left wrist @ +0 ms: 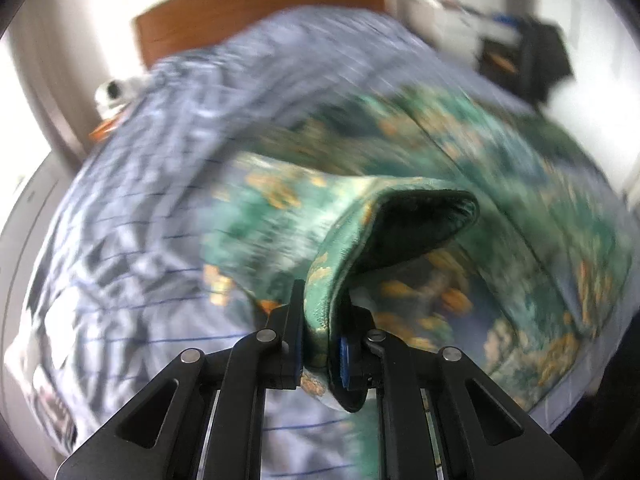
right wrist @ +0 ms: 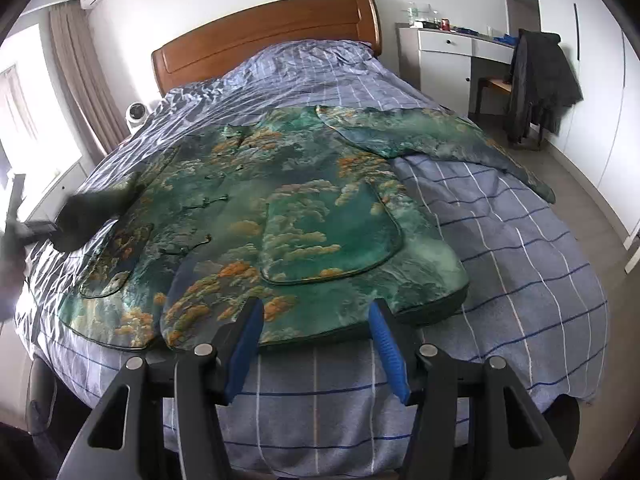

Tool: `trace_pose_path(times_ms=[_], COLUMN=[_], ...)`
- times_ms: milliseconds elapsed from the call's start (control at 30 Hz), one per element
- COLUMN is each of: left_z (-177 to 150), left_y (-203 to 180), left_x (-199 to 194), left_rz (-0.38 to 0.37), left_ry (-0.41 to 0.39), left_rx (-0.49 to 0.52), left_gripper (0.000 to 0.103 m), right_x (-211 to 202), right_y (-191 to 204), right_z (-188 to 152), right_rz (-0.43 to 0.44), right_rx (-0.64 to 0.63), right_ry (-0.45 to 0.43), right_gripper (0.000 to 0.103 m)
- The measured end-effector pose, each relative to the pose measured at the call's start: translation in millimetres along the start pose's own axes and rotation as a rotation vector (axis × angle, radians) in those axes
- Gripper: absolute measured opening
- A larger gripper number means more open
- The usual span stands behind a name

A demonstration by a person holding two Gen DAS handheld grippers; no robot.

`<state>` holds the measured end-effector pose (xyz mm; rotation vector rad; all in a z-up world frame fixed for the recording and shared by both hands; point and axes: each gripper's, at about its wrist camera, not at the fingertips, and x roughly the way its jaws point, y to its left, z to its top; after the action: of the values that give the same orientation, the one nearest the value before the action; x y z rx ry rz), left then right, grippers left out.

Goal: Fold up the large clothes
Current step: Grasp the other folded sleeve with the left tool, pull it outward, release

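Jacket is lying spread flat on the bed, its long axis running away from me toward the headboard. I am pinching its sleeve cuff in my left gripper, clamped on the fabric and lifting it at the left edge. My right gripper is hovering apart over the near hem, so the left is better placed to carry the sleeve rightward across the body.
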<state>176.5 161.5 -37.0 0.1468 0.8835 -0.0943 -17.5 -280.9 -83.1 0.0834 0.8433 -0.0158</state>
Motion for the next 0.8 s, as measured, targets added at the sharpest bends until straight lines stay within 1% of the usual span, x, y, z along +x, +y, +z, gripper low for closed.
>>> trace_pose_path(times_ms=[33, 100, 133, 167, 200, 233, 267, 300, 333, 367, 400, 467, 567, 600, 667, 700, 800], left_z=[1.8, 0.1, -3.1, -6.5, -12.1, -20.8, -29.4, -38.1, -46.3, -50.9, -57.6, -66.0, -70.8, -71.5, -74.1, -72.0, -61.2], left_y=[19.5, 55.4, 77.0, 93.5, 109.9, 127.7, 140.6, 149.1, 152.1, 151.8, 147.6, 130.6, 89.9, 67.8, 49.8, 29.6, -8.7], left_x=[-12.0, -30.9, -41.3, -48.5, -56.6, -66.8, -74.8, -80.5, -84.2, -85.7, -87.2, -84.4, -78.1, -73.1, -78.2, -75.2, -77.9], left_rz=[0.028, 0.108, 0.165, 0.208, 0.255, 0.302, 0.33, 0.34, 0.337, 0.332, 0.329, 0.314, 0.258, 0.223, 0.178, 0.148, 0.091], left_ry=[-0.021, -0.051, -0.062, -0.072, -0.085, -0.093, -0.095, -0.096, -0.092, -0.089, -0.085, -0.084, -0.087, -0.083, -0.092, -0.1, -0.139], left_rx=[-0.039, -0.104, -0.149, -0.188, -0.235, -0.285, -0.327, -0.367, -0.396, -0.409, -0.418, -0.409, -0.381, -0.37, -0.358, -0.346, -0.324], left_gripper=[0.013, 0.021, 0.03, 0.035, 0.037, 0.043, 0.044, 0.045, 0.045, 0.049, 0.051, 0.066, 0.079, 0.081, 0.084, 0.085, 0.091], right_x=[-0.5, -1.1, -1.8, -2.9, -4.1, -5.1, -6.4, -7.4, -8.1, -8.4, -8.4, -7.6, -4.6, -4.0, -4.8, -5.8, -10.0], right_y=[2.2, 8.1, 10.5, 12.9, 15.6, 17.2, 19.5, 21.9, 23.5, 25.5, 27.4, 30.6, 35.0, 36.0, 37.8, 38.6, 39.1], right_z=[0.5, 1.7, 2.5, 3.4, 4.2, 4.3, 4.5, 4.9, 4.5, 4.7, 5.2, 5.8, 7.9, 8.7, 8.5, 8.7, 8.9], right_rz=[0.0, 0.003, 0.006, 0.011, 0.016, 0.018, 0.018, 0.017, 0.016, 0.016, 0.019, 0.022, 0.025, 0.025, 0.025, 0.021, 0.006], right_rx=[-0.008, -0.025, -0.032, -0.039, -0.048, -0.053, -0.061, -0.072, -0.077, -0.083, -0.088, -0.095, -0.106, -0.109, -0.114, -0.121, -0.135], right_ry=[-0.004, -0.013, -0.017, -0.023, -0.03, -0.034, -0.041, -0.049, -0.053, -0.057, -0.06, -0.064, -0.066, -0.064, -0.069, -0.072, -0.081], right_gripper=[0.056, 0.056, 0.056, 0.056, 0.056, 0.056, 0.056, 0.056, 0.056, 0.056, 0.056, 0.056, 0.056, 0.056, 0.056, 0.056, 0.056])
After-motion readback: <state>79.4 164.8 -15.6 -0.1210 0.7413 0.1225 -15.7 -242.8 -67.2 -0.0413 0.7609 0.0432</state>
